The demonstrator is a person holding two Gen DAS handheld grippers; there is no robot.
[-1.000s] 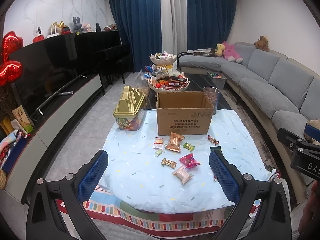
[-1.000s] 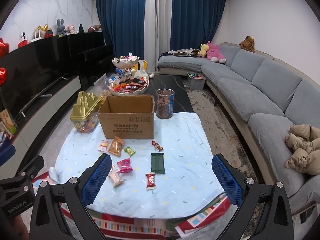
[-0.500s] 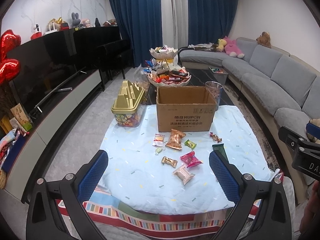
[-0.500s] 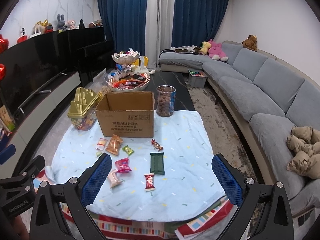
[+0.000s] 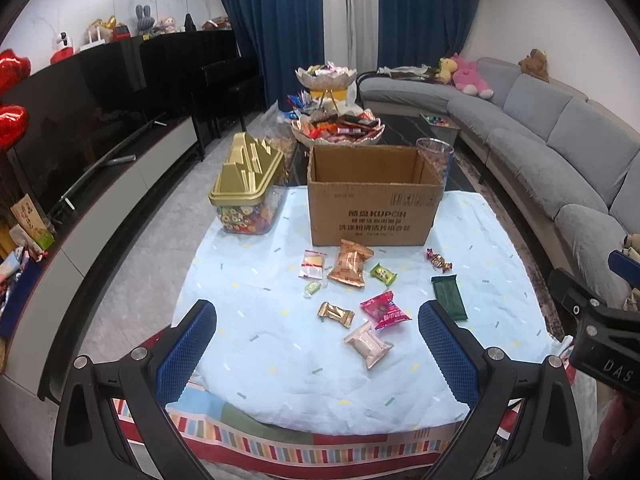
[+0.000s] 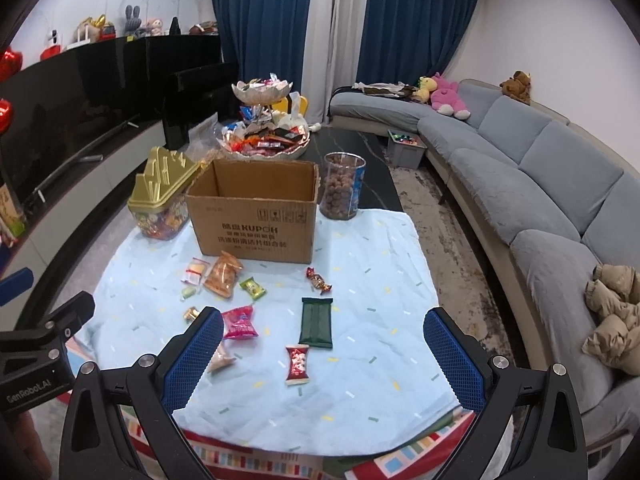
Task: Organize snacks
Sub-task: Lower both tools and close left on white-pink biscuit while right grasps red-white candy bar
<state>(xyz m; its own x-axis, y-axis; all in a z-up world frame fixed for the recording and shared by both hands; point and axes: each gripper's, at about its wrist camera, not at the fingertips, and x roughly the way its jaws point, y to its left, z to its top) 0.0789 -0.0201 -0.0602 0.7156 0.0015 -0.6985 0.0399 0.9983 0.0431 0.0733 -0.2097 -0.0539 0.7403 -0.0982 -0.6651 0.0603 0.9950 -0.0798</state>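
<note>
Lying scattered, wrapped snacks (image 5: 352, 268) front an open cardboard box (image 5: 374, 208).

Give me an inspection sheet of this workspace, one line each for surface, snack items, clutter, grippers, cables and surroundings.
Surface: table under a light blue cloth, wrinkled.
Job's things: open cardboard box, interior not visible; loose wrapped snacks in front of it, including a dark green bar, a pink packet and an orange packet.
Clutter: gold-lidded candy jar left of the box, clear tub of brown balls behind its right corner.
Grippers: left gripper and right gripper both hover with jaws wide, holding nothing.
Cables: nothing seen.
Surroundings: grey sofa, blue curtains.
</note>
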